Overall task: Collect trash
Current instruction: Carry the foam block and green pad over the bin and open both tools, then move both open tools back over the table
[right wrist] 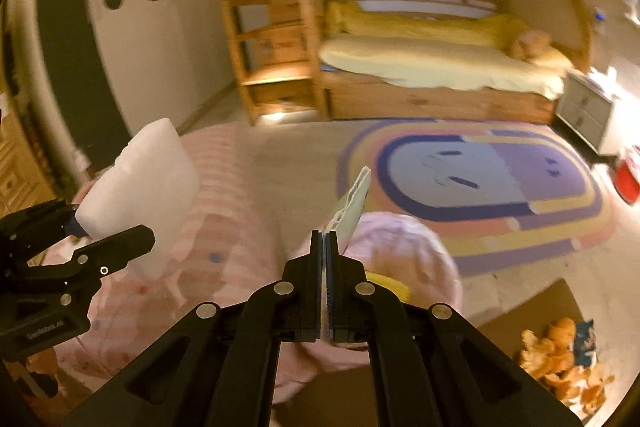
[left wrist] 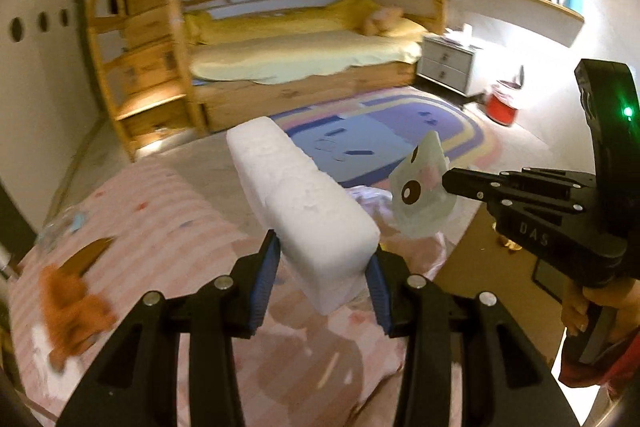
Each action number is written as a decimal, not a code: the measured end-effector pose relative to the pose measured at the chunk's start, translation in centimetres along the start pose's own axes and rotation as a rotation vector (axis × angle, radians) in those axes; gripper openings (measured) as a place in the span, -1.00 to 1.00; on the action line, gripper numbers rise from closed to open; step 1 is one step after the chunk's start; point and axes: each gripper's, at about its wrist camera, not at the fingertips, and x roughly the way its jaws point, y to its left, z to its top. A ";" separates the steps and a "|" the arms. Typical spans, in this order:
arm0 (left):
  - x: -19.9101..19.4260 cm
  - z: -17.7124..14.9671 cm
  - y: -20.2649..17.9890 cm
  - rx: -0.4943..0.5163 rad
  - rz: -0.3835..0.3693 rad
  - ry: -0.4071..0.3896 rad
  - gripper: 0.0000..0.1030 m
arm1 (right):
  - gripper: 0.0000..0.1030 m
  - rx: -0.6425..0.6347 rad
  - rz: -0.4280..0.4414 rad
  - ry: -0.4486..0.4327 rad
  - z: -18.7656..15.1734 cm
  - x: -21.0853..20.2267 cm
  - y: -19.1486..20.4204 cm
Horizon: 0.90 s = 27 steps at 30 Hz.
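The left hand-held gripper [left wrist: 322, 269] clamps a white foam block [left wrist: 302, 203] between its blue pads, jaws part-way apart on the block's width; the block juts up over a pink striped bed cover [left wrist: 160, 239]. An orange plush toy [left wrist: 70, 311] lies near that cover's left edge. Beyond the cover's far edge the floor [right wrist: 280, 151] is open up to a purple oval rug [left wrist: 400, 131] before a wooden bunk bed [left wrist: 304, 67]. The right hand-held gripper [right wrist: 325, 247] is pinched tight on a flat pale-green wrapper [left wrist: 424, 195] printed with a cartoon eye, held in the air above a pink bag [right wrist: 400, 239]. Its body reads "DAS"; the left one carries small lettering, too blurred to read. Orange peels [right wrist: 556, 359] lie on brown cardboard [right wrist: 532, 303] at lower right. A red bin [left wrist: 502, 107] stands by the rug's right edge.
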 end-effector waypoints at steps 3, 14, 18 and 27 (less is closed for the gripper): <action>2.8 1.1 -1.1 0.028 -0.041 0.023 -0.22 | -0.97 0.022 -0.030 0.018 0.1 1.4 -1.8; 8.2 3.7 -1.3 -0.005 -0.115 0.060 0.50 | -0.86 0.112 -0.041 0.042 0.7 6.3 -5.8; 7.7 3.7 -0.1 -0.056 -0.090 0.047 0.55 | -0.64 0.163 -0.043 0.037 0.6 6.0 -6.8; 2.5 1.8 2.4 -0.102 0.044 -0.007 0.55 | -0.63 0.149 -0.019 0.011 0.5 0.9 -4.1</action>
